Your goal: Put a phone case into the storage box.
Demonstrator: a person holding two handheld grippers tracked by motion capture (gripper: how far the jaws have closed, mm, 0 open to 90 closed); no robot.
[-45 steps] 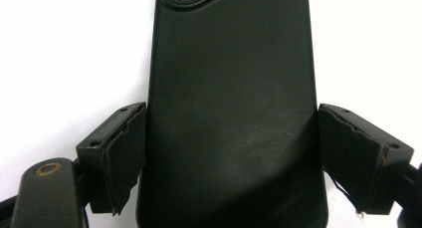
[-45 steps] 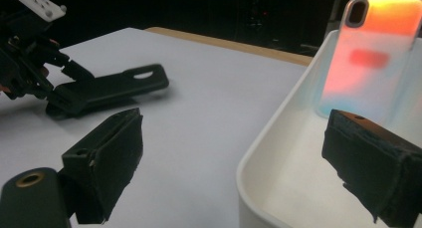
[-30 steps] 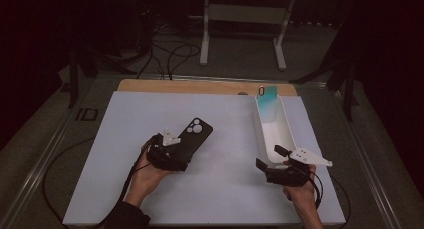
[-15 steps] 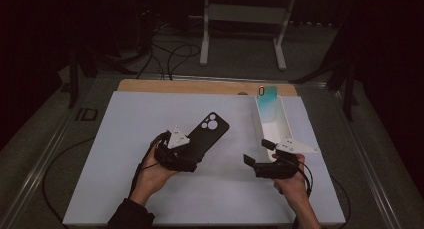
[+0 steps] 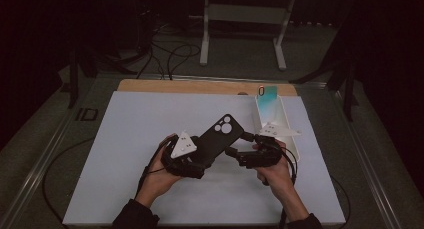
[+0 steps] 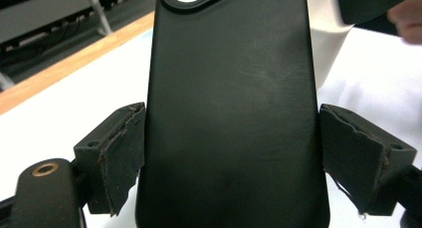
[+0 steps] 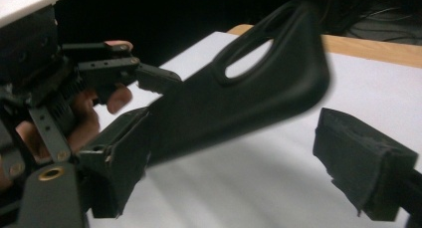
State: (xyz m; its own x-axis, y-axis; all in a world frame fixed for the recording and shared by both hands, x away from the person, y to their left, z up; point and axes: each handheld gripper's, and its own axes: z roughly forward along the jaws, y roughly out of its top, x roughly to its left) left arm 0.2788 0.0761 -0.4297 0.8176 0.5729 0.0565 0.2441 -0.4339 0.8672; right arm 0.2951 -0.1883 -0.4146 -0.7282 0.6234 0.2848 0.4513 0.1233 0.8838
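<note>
A black phone case (image 5: 217,138) with a camera cut-out is held above the white mat, tilted up to the right. My left gripper (image 5: 201,158) is shut on its lower end; in the left gripper view the case (image 6: 229,103) stands between the two pads (image 6: 122,153), which press on its sides. My right gripper (image 5: 239,144) points left at the case's right edge and is open. In the right gripper view the case (image 7: 239,98) lies across the gap, close to the left pad (image 7: 119,158) and apart from the right one.
A long white tray (image 5: 292,139) lies at the right of the white mat (image 5: 135,124), with a teal phone (image 5: 267,95) propped at its far end. A wooden strip (image 5: 190,86) borders the mat's far edge. Cables and a stand's legs lie on the floor beyond.
My left gripper has carried the case to the right, toward the mat's middle. My right gripper has come left from the tray and turned toward the case, its jaws now around the case's edge.
</note>
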